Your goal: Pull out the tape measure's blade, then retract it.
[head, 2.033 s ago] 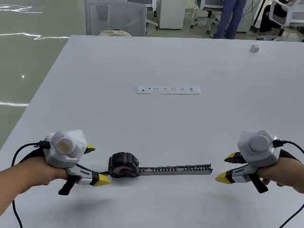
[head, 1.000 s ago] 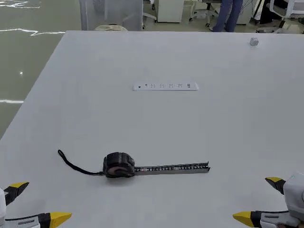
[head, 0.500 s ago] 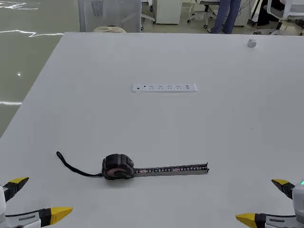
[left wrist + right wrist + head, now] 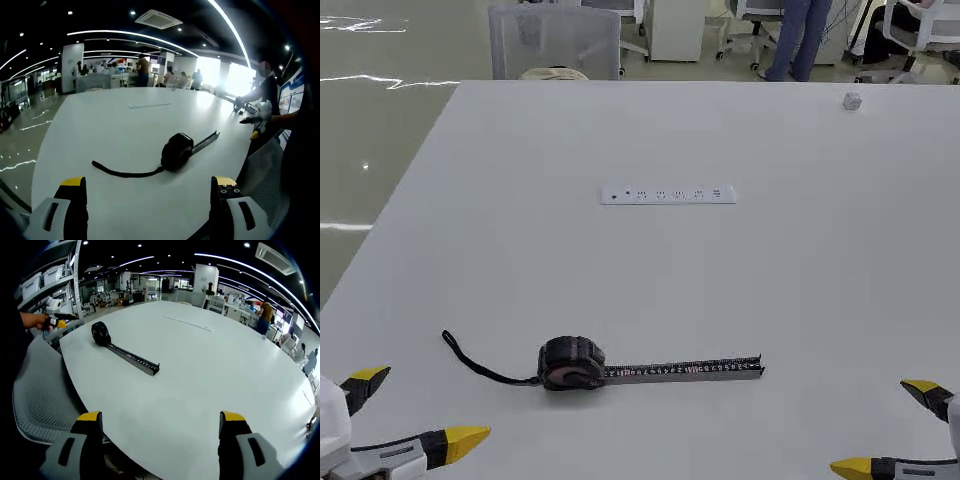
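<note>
The tape [image 4: 571,362] lies on the worktop [image 4: 720,280], blade [image 4: 685,369] extended right. We hold the left tool [image 4: 420,407] and right tool [image 4: 885,428] spread, nearer.

Left claw [image 4: 420,406] and right claw [image 4: 885,427] partly off-frame; blade [image 4: 685,369] numerals illegible.

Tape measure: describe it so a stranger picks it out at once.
On the big white table, look near the front edge, left of centre. The tape measure is the round black case there, blade drawn out to the right, black strap trailing left; the power strip farther back is flat and white.
</note>
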